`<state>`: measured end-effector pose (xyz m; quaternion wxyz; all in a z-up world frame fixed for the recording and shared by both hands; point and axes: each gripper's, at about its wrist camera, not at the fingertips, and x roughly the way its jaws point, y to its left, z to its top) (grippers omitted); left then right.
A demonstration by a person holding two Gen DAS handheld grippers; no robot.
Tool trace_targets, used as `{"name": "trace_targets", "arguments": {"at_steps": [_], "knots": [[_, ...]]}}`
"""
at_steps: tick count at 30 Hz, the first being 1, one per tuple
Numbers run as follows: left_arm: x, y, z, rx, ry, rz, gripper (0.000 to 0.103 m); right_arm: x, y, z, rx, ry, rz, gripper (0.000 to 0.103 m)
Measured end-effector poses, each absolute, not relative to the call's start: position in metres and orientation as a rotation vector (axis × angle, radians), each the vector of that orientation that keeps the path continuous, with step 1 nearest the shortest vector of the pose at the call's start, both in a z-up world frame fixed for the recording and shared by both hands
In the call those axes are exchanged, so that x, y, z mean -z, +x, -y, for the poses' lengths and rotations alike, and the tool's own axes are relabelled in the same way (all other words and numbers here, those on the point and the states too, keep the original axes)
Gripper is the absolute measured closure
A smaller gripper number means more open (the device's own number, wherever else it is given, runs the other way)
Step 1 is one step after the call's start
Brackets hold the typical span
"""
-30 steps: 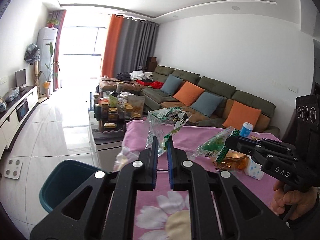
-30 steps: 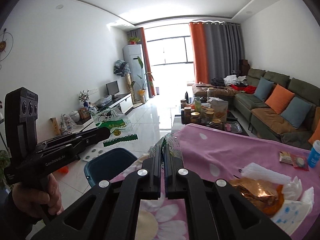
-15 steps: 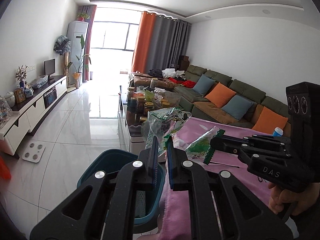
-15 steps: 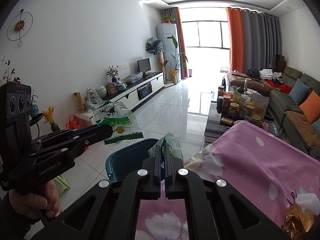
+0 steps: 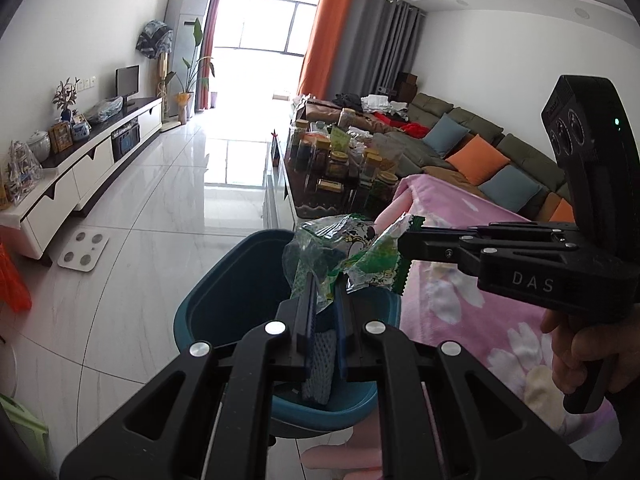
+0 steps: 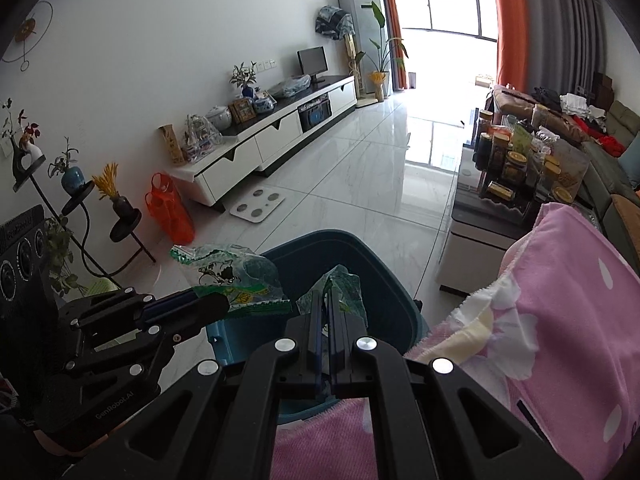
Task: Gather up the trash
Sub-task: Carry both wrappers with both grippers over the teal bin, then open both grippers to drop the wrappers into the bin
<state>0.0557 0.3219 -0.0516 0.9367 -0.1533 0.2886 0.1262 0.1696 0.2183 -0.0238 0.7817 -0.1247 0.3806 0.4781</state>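
Gripping a crumpled clear-and-green snack wrapper, the left hand-held gripper has its jaws clamped on the wrapper's lower edge, directly above the open mouth of a teal trash bin that stands on the pale tiled floor. Just to its right, the right hand-held gripper reaches in from the side with its jaws closed on a second green wrapper, whose serrated edge hangs beside the first; the two wrappers look close enough to touch, though contact cannot be confirmed. A person's hand wraps the right tool's grip. Inside the bin, a piece of white foam netting lies against the inner wall. From the right wrist view, the right hand-held gripper pinches its wrapper over the bin, while the left hand-held gripper holds the larger wrapper over the bin's near left rim. A pink floral cloth covers the tabletop just beside the bin. Farther off stand a low coffee table crowded with jars, a green sofa and a white bathroom scale on the floor.
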Motion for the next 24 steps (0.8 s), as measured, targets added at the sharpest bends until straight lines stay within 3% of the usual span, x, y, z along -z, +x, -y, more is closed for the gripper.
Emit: {"name": "trace_targets", "arguments": {"at_steps": [12, 15, 19, 21, 23, 24], "knots": [[0.123, 0.090, -0.339, -0.295, -0.388, -0.719, 0.093, 0.061, 0.177, -0.259, -1.030, -0.357, -0.960, 0.101], [0.135, 0.096, -0.339, -0.300, -0.393, -0.736, 0.088, 0.062, 0.178, -0.264, -1.017, -0.366, -0.963, 0.099], [0.139, 0.098, -0.336, -0.292, -0.394, -0.735, 0.064, 0.064, 0.183, -0.263, -1.006, -0.344, -0.972, 0.085], [0.135, 0.098, -0.335, -0.295, -0.389, -0.722, 0.061, 0.064, 0.185, -0.261, -1.007, -0.324, -0.975, 0.083], [0.131, 0.098, -0.335, -0.297, -0.388, -0.706, 0.045, 0.062, 0.187, -0.258, -1.007, -0.304, -0.972, 0.073], [0.128, 0.097, -0.335, -0.301, -0.389, -0.694, 0.032, 0.061, 0.188, -0.257, -1.006, -0.295, -0.968, 0.066]]}}
